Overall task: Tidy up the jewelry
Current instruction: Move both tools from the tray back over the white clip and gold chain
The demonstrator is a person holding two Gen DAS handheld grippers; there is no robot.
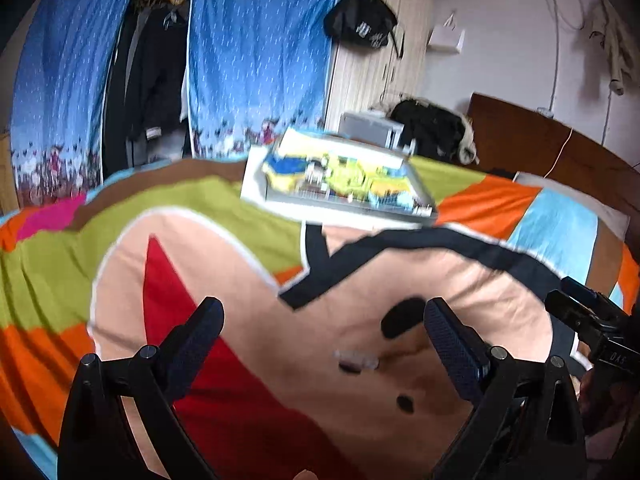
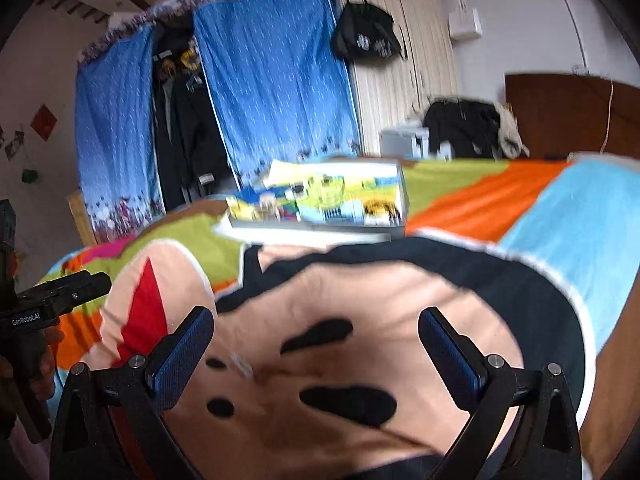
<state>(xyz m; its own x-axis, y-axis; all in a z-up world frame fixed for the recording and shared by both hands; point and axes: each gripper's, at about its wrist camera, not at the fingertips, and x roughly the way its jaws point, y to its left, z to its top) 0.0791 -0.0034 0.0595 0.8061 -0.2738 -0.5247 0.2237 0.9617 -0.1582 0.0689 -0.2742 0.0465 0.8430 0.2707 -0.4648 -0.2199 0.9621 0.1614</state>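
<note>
An open jewelry box [image 1: 340, 184] with a clear tray and colourful lining sits on the bed's far side, also in the right wrist view [image 2: 320, 200]. A small pale piece of jewelry [image 1: 356, 360] lies on the peach part of the bedspread; it shows blurred in the right wrist view [image 2: 242, 364]. My left gripper [image 1: 324, 328] is open above the bedspread, the piece lying just ahead between its fingers. My right gripper [image 2: 316, 336] is open too, holding nothing. Each view catches the other gripper at its edge: the right one [image 1: 592, 320], the left one [image 2: 52, 296].
A colourful cartoon bedspread [image 1: 200, 216] covers the bed. Behind it hang blue curtains [image 1: 256, 52] over a wardrobe with dark clothes. A brown headboard [image 1: 540, 144], a black bag on the wall [image 1: 360, 20] and a pile of dark clothing [image 1: 432, 128] stand at the back right.
</note>
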